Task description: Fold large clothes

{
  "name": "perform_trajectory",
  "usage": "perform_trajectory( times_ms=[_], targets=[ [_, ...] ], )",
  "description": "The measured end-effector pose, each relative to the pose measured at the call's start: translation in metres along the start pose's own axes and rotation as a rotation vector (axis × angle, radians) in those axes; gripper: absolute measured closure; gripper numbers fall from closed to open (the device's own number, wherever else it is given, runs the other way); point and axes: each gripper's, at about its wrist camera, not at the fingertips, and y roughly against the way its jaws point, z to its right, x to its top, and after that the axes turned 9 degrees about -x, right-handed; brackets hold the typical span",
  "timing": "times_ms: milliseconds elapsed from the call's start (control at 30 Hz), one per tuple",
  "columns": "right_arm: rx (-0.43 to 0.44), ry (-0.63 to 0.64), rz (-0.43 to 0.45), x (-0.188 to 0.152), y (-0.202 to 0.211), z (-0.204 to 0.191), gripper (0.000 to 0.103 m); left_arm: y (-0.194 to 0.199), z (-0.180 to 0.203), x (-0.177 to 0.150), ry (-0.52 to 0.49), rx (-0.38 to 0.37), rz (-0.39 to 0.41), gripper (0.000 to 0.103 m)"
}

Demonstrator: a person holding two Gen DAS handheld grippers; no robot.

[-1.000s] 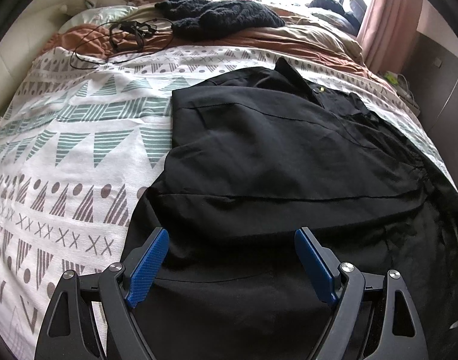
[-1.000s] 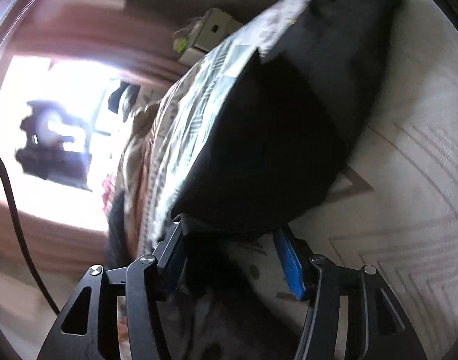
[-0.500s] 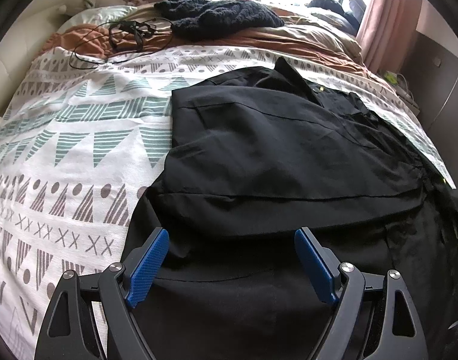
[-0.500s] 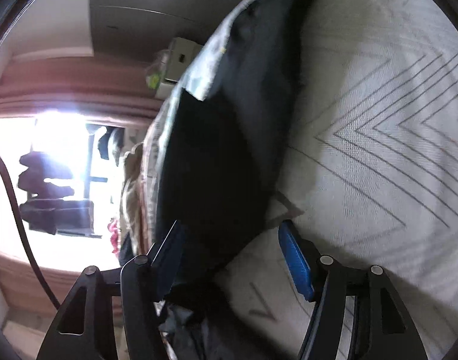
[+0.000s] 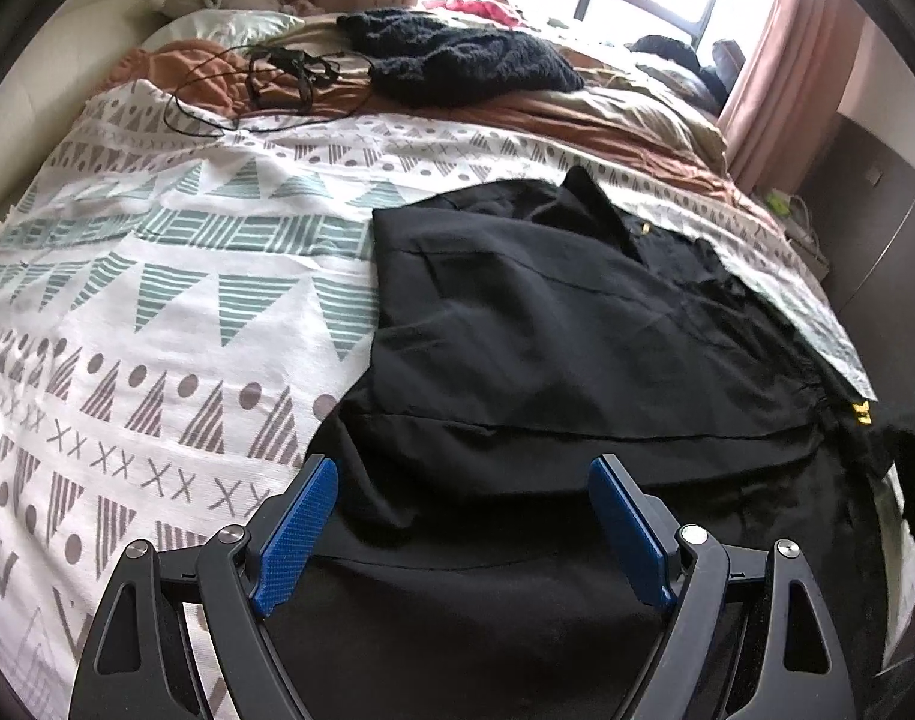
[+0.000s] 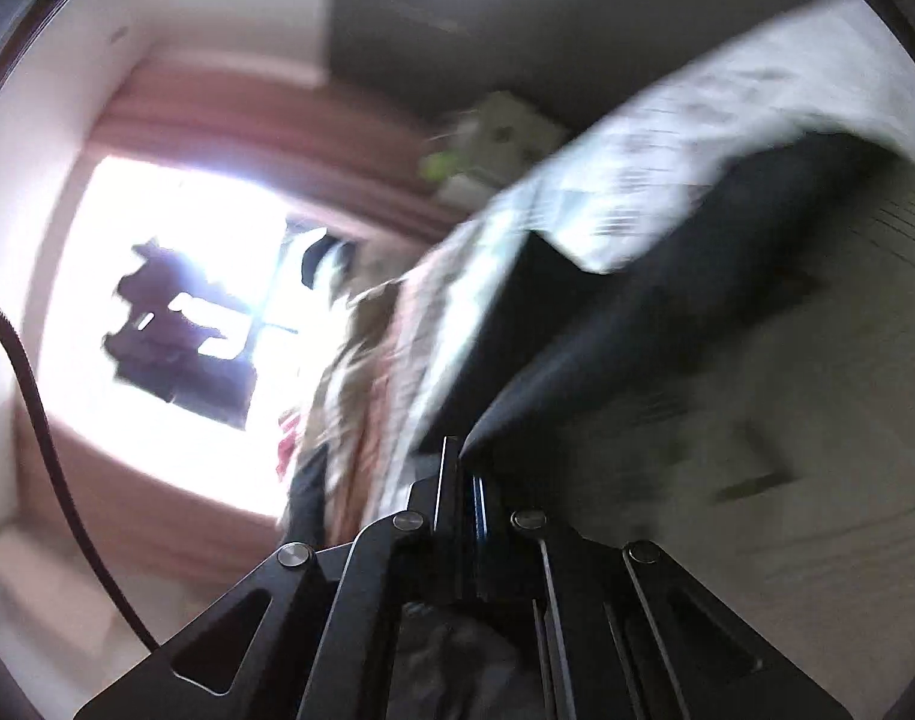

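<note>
A large black shirt lies partly folded on the patterned bedspread, collar toward the far side. My left gripper is open, its blue pads hovering over the shirt's near part, touching nothing. In the blurred, tilted right wrist view, my right gripper is shut on an edge of the black shirt, which stretches up and away from the fingers over the pale bedspread.
A black knit garment and a tangle of black cable lie on the far side of the bed. Pink curtains and a bright window stand beyond. A dark cabinet stands at the right bed edge.
My right gripper has closed on the shirt's edge and swung, blurring its view. The left gripper has stayed open and almost still; the shirt's right edge shifted slightly.
</note>
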Motion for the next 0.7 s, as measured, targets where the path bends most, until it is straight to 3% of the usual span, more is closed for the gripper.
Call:
perform_trajectory(
  times_ms=[400, 700],
  targets=[
    [0.17, 0.273, -0.088, -0.081, 0.012, -0.132, 0.099, 0.031, -0.032, 0.008, 0.083, -0.089, 0.047, 0.017],
    [0.205, 0.43, -0.159, -0.15, 0.0, -0.197, 0.099, 0.05, -0.057, 0.018, 0.19, -0.179, 0.067, 0.017]
  ],
)
